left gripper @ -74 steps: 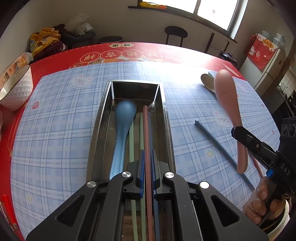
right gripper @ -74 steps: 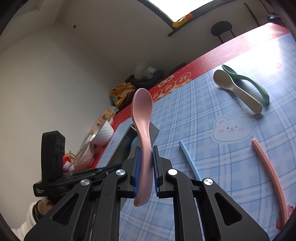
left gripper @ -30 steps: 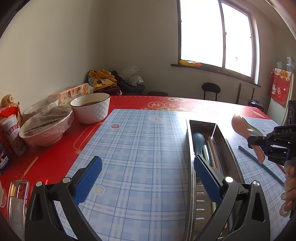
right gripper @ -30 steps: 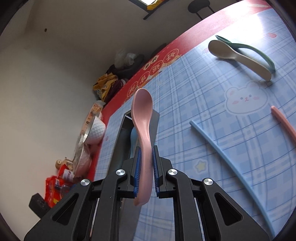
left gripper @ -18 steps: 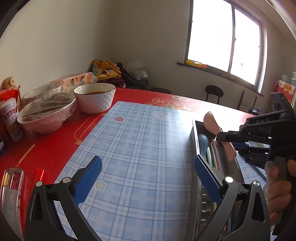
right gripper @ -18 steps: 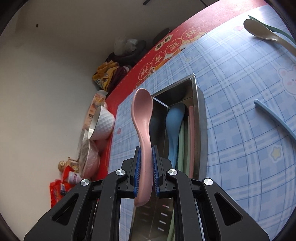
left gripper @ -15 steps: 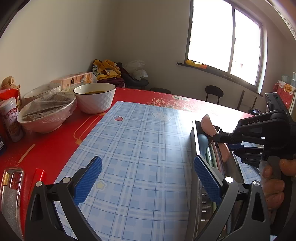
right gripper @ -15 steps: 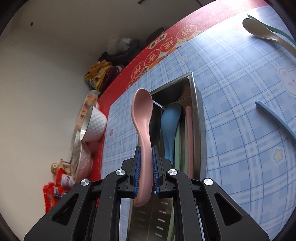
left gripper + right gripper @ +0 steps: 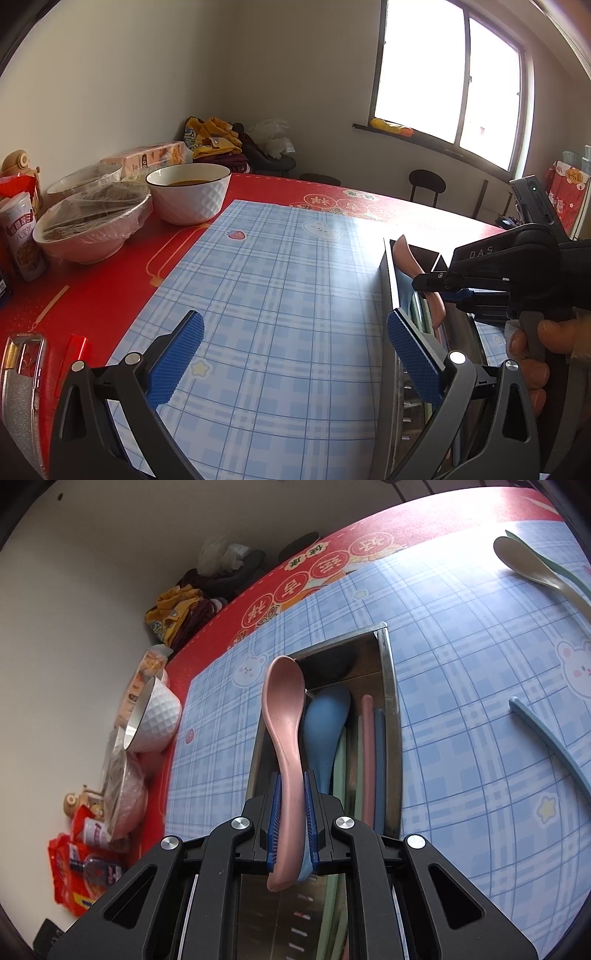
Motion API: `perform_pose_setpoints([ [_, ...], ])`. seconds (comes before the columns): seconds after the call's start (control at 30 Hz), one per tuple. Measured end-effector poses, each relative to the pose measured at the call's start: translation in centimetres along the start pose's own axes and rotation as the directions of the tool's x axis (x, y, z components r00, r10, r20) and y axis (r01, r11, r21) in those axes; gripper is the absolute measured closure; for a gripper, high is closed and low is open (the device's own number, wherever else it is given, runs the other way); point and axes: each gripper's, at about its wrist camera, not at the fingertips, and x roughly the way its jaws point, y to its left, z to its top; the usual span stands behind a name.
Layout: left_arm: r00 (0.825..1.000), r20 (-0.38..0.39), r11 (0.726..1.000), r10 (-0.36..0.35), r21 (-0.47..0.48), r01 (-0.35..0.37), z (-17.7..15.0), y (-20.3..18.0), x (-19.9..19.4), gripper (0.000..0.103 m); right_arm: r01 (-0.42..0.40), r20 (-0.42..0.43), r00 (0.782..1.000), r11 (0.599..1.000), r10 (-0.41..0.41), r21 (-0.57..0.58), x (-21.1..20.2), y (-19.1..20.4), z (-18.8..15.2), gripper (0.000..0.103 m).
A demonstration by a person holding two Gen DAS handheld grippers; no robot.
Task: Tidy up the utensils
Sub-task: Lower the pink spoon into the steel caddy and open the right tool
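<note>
Pink spoon (image 9: 284,734) is sitting clamped in the right gripper (image 9: 292,827); blue pads are pressing both sides of its handle, jaws nearly closed; bowl is pointing away from the camera, hanging over the left part of the steel utensil tray (image 9: 388,672); whether it is touching the tray, cannot tell. Tray is already holding a blue spoon (image 9: 327,720), plus pink, blue and green chopsticks lying lengthwise beside it. Left gripper (image 9: 291,354) is hovering wide open over the blue plaid mat (image 9: 280,280), gripping nothing; its right finger is sitting just beside the tray's near end. A person's hand (image 9: 535,354) is squeezing the right gripper's handle, seen in the left wrist view. On the mat right of the tray: a loose blue chopstick (image 9: 546,738); further off a beige spoon (image 9: 532,566) lying against a green spoon (image 9: 550,563). White bowl (image 9: 188,195) and a film-covered bowl (image 9: 92,229) are standing on the red tablecloth, well apart from the tray.
</note>
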Motion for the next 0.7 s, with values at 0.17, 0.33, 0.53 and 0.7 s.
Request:
perform_pose_setpoints([
  [0.17, 1.0, -0.002, 1.0, -0.001, -0.001, 0.001, 0.0, -0.1, 0.0, 0.006, 0.005, -0.015, 1.0, 1.0, -0.005, -0.014, 0.4, 0.0, 0.5, 0.089],
  [0.33, 1.0, -0.004, 1.0, -0.006, -0.007, 0.006, 0.0, 0.0, 0.0, 0.006, -0.022, -0.032, 0.999, 1.0, 0.023, 0.012, 0.4, -0.6, 0.8, 0.088],
  [0.53, 1.0, -0.005, 1.0, -0.006, -0.008, 0.006, 0.0, 0.0, 0.0, 0.006, -0.003, -0.018, 1.0, 1.0, 0.003, 0.021, 0.1, -1.3, 1.0, 0.088],
  [0.7, 1.0, -0.007, 1.0, -0.006, -0.007, 0.006, 0.0, 0.0, 0.1, 0.006, -0.004, -0.001, 1.0, 1.0, 0.004, 0.022, -0.5, -1.6, 1.2, 0.088],
])
